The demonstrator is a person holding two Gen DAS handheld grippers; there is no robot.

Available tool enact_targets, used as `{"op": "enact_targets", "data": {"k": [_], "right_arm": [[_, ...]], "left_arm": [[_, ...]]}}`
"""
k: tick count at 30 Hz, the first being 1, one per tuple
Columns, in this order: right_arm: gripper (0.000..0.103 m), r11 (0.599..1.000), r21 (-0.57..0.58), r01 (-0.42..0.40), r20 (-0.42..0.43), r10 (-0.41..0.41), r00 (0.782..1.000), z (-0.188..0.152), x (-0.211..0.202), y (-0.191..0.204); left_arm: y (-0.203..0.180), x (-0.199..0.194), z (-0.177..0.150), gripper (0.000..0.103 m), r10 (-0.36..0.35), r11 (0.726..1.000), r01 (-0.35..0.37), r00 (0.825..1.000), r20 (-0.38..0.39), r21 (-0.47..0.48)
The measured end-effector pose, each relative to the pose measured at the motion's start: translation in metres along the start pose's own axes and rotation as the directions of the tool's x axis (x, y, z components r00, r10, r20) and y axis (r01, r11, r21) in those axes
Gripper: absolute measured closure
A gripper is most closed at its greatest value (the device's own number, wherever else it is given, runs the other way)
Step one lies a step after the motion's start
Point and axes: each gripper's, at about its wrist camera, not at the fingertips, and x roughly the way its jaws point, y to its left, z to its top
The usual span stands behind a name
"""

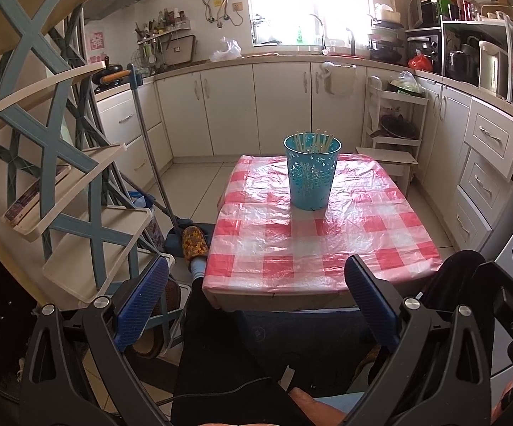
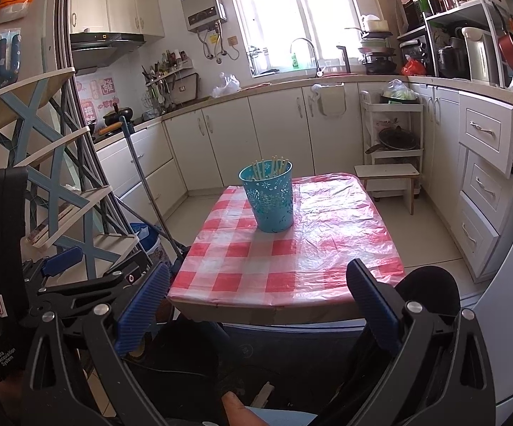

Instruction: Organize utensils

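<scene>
Teal cup [image 1: 312, 172] of chopsticks [image 1: 313, 141] on checked table [image 1: 327, 248]; both grippers empty.

Left gripper [image 1: 256, 301] and right gripper [image 2: 258, 301]: each level, held low off the table's near edge, blue pads spread wide, nothing between them. Cup: upright, mid-table toward the far side, well apart from both grippers, ahead of each and slightly right of centre for the left one. Perforated floral wall; pale chopsticks stand inside, tips above the rim.

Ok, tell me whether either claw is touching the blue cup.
Apart. Both wrist views show the left claw and right claw open, short of the blue cup.
</scene>
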Motion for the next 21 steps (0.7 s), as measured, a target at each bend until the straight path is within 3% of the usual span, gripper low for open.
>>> {"op": "enact_targets", "data": {"k": [21], "right_arm": [[0.007, 1.000, 0.012, -0.008, -0.037, 0.009, 0.999, -0.0029, 0.0098, -0.0003]], "left_arm": [[-0.0016, 0.0032, -0.0033, 0.008, 0.010, 1.000, -0.010, 1.000, -0.009, 0.021]]}}
